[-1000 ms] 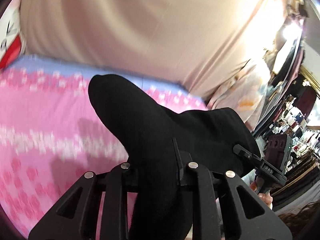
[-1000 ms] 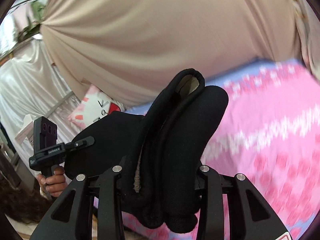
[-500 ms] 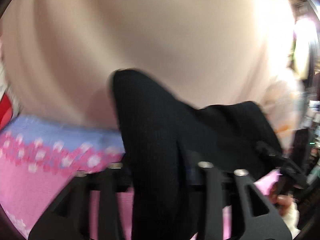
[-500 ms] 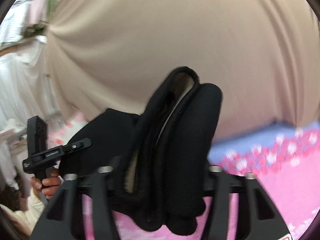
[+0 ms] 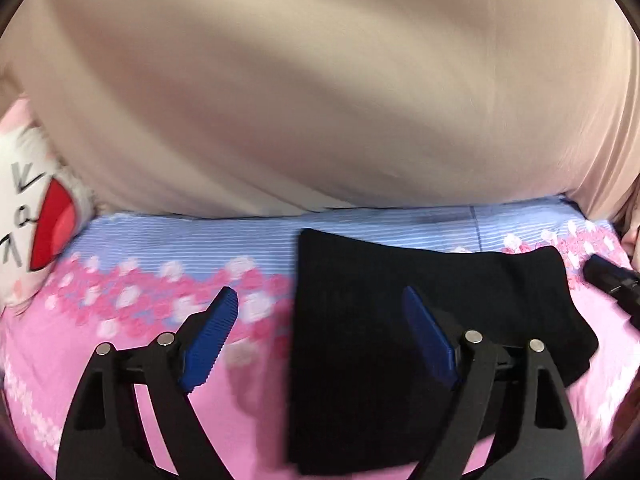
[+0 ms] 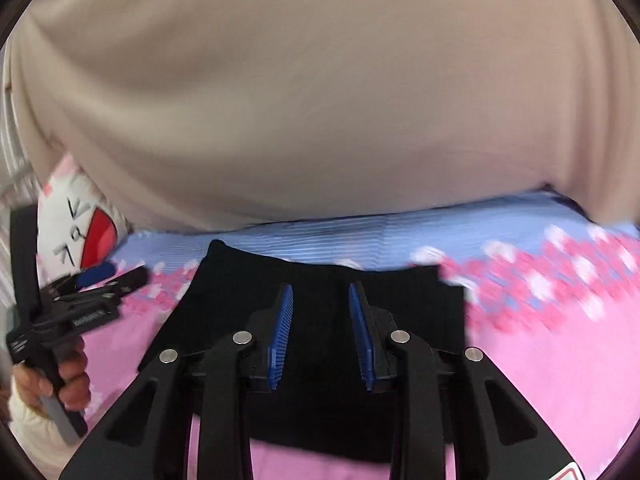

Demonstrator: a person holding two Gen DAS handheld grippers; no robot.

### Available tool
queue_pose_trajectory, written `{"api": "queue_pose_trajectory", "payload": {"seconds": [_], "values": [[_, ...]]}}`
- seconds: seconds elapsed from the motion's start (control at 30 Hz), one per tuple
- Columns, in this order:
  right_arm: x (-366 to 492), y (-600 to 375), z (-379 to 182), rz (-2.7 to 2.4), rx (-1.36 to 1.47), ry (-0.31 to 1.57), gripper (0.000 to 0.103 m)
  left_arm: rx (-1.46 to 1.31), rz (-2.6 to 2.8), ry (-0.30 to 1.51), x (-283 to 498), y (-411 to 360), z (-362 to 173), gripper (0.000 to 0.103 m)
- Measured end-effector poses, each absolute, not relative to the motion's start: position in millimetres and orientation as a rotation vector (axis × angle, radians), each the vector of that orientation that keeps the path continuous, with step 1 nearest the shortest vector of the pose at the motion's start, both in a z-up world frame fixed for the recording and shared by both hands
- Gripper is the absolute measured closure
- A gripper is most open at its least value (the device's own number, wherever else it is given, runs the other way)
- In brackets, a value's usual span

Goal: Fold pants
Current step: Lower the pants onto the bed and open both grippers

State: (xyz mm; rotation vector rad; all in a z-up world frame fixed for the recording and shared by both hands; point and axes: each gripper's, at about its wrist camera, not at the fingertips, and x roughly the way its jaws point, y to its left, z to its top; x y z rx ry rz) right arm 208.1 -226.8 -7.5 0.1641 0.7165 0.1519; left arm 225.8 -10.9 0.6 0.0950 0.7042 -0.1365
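Your left gripper (image 5: 320,320) has its fingers spread wide and holds nothing; the left blue pad sits over the pink bedsheet (image 5: 100,360), the right one over the pants (image 5: 360,360). Your right gripper (image 6: 320,320) also has its fingers apart and empty, both above the pants (image 6: 320,420). The black pants lie folded flat on the bed, near the beige curtain (image 5: 320,80). A white cushion (image 6: 76,236) rests at the bed's left end.
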Motion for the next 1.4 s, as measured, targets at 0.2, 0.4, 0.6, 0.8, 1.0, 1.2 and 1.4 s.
{"api": "queue_pose_trajectory", "payload": {"seconds": [0.2,0.4,0.6,0.8,1.0,1.2,1.4], "values": [[238.9,-263.6,-58.3,0.057,0.336,0.819,0.092,0.015,-0.072,0.889,289.9,-19.9,-76.5,0.019],[232.5,-258.9,-63.5,-0.027,0.155,0.846,0.092,0.068,-0.055,0.866,287.3,-22.2,-75.7,0.019],[179.8,-257.1,-14.8,0.019,0.251,0.754,0.084,0.150,-0.031,0.773,250.5,-29.6,-47.3,0.020],[129.9,-238.4,-19.8,0.004,0.148,0.769,0.084,0.150,-0.047,0.740,212.4,-25.2,-22.5,0.020],[117.8,-243.4,-70.8,0.022,0.160,0.832,0.094,0.166,-0.001,0.777,189.4,-18.6,-42.8,0.012],[90.8,-238.5,-32.8,-0.055,0.160,0.774,0.084,0.128,0.032,0.841,186.3,5.2,-71.6,0.013],[58.6,-230.2,-15.4,-0.080,0.147,0.722,0.084,0.072,-0.023,0.766,135.5,16.7,-32.3,0.013]]}}
